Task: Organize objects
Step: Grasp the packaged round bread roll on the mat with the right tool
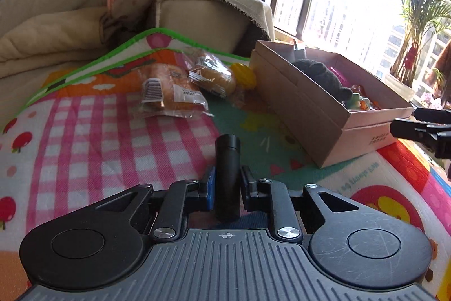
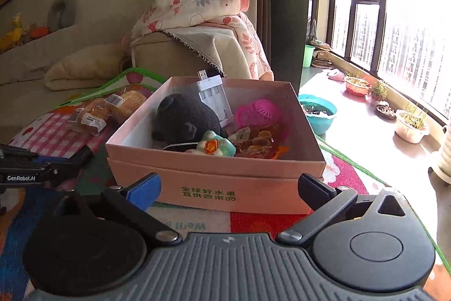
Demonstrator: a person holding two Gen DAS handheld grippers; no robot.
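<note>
Left gripper [image 1: 227,185] clamps a black cylinder [image 1: 227,160], presumably bound for the cardboard box [image 2: 214,185]; right gripper [image 2: 228,188] gapes empty before it.

A: L gripper [image 1: 227,185]?
B: Tilted down a bit, jaws pinched tight on a black cylinder [image 1: 227,177] that sticks out fwd past the pads.
A: R gripper [image 2: 229,188]?
B: Also angled down, jaws spread wide, nothing between the fingers. Its tip shows at the right edge of L's view.
</note>
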